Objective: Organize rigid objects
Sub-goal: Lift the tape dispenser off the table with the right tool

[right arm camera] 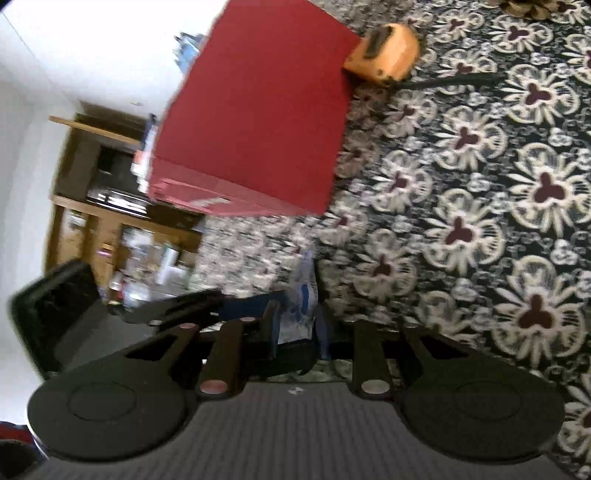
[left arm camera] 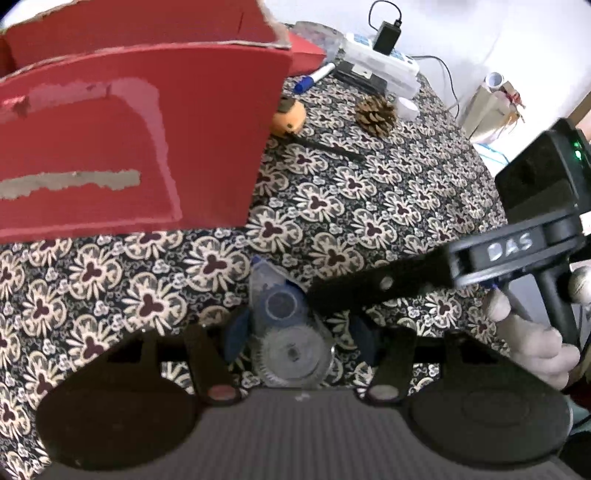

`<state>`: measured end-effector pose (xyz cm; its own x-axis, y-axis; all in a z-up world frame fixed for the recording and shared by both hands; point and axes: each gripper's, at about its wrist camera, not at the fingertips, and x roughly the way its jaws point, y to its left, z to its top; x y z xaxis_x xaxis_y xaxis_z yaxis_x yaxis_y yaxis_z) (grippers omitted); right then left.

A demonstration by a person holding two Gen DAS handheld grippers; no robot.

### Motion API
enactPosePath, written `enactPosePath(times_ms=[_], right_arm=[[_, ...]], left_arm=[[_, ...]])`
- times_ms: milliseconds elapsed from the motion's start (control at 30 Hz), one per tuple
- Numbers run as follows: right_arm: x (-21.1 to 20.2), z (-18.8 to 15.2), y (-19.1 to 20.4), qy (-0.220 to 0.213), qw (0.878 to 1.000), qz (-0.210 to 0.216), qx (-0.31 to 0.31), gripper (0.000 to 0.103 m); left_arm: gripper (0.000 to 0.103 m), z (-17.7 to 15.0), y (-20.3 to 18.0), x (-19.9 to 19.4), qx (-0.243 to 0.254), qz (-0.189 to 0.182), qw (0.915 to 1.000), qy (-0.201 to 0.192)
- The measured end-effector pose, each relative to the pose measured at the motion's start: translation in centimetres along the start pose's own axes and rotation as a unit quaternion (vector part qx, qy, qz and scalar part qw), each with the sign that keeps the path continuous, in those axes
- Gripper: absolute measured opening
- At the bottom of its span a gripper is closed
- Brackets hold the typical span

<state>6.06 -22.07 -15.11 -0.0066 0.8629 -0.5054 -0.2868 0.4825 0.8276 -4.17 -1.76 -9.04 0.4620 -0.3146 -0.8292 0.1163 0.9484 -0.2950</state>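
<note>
Correction tape dispenser clamped between both grippers' fingers.

Red box blocks the left; patterned table lies open right of it, up to the pine cone.

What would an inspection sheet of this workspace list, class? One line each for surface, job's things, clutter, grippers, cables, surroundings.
Surface: table under a floral cloth.
Job's things: correction tape held off the cloth; red box open on top; orange item beside it; marker; pine cone.
Clutter: power strip, black stick.
Grippers: left gripper and right gripper both shut on the tape.
Cables: adapter with leads.
Surroundings: wooden shelf, white wall.
</note>
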Motion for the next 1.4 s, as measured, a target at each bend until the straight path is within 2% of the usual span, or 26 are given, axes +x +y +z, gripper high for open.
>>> enactPosePath(times_ms=[67, 167, 333, 367, 467, 500, 567, 700, 767, 833, 933, 1033, 1100, 1133, 1167, 1267, 1400], right_arm=[[0.0, 0.0, 0.0, -0.009, 1.0, 0.014, 0.006, 0.006], [0.6, 0.0, 0.3, -0.009, 1.0, -0.011, -0.004, 0.006], [1.0, -0.2, 0.6, -0.012, 1.0, -0.004, -0.001, 0.007], [0.9, -0.2, 0.5, -0.017, 1.0, 0.005, 0.003, 0.007], [0.7, -0.5, -0.7, -0.026, 0.996, 0.07, 0.048, 0.005], [0.9, -0.7, -0.6, -0.025, 0.996, 0.066, 0.052, 0.005], [1.3, -1.1, 0.3, -0.031, 0.999, 0.029, 0.018, 0.005], [1.4, -1.1, 1.2, -0.04, 0.999, 0.008, 0.004, 0.006], [0.9, -1.1, 1.6, -0.045, 0.999, -0.025, -0.012, 0.006], [0.2, -1.3, 1.8, -0.046, 0.998, -0.046, -0.024, 0.006], [-0.4, -1.8, 1.5, -0.045, 0.997, -0.065, -0.024, 0.007], [-0.2, -2.1, 0.9, -0.035, 0.996, -0.074, -0.019, 0.007], [0.1, -2.3, 0.9, -0.037, 0.996, -0.082, -0.023, 0.007], [0.3, -2.4, 1.0, -0.036, 0.996, -0.081, -0.023, 0.009], [0.4, -2.5, 1.3, -0.034, 0.996, -0.081, -0.028, 0.01], [1.4, -2.6, 2.2, -0.026, 0.995, -0.083, -0.047, 0.011], [2.2, -2.5, 1.8, -0.017, 0.997, -0.064, -0.028, 0.009]], left_arm=[[0.059, -0.1, 0.2, -0.1, -0.004, 0.0, 1.0, -0.003], [0.059, -0.4, 0.1, -0.4, 0.0, 0.011, 0.9999, -0.009], [0.06, -0.5, 0.5, -0.6, -0.008, 0.01, 0.9998, -0.012], [0.055, -0.6, 0.6, -0.6, -0.01, 0.009, 0.9998, -0.013], [0.038, -0.7, 0.7, -0.6, -0.014, -0.003, 0.9999, -0.01], [0.038, -0.7, 0.5, -0.6, -0.009, -0.001, 0.9999, -0.009], [0.038, -0.8, 0.1, -0.7, 0.002, 0.007, 0.9999, -0.011], [0.037, -0.9, 0.0, -0.8, 0.004, 0.015, 0.9998, -0.015], [0.023, -1.0, 0.1, -1.2, 0.004, 0.017, 0.9996, -0.021], [0.015, -0.9, 0.3, -1.6, 0.0, 0.015, 0.9996, -0.023], [0.011, -1.1, 0.4, -1.6, 0.002, 0.017, 0.9996, -0.021], [0.01, -1.3, 0.4, -1.8, 0.007, 0.01, 0.9998, -0.013], [0.014, -1.7, 0.6, -2.1, 0.005, 0.011, 0.9998, -0.014], [0.027, -1.9, 0.8, -2.2, 0.003, 0.009, 0.9999, -0.011], [0.036, -2.1, 1.0, -2.2, -0.002, 0.008, 0.9999, -0.01], [0.037, -2.6, 1.8, -2.3, -0.012, -0.009, 0.9999, -0.003], [0.037, -2.9, 1.2, -2.3, 0.027, -0.017, 0.9995, 0.003]])
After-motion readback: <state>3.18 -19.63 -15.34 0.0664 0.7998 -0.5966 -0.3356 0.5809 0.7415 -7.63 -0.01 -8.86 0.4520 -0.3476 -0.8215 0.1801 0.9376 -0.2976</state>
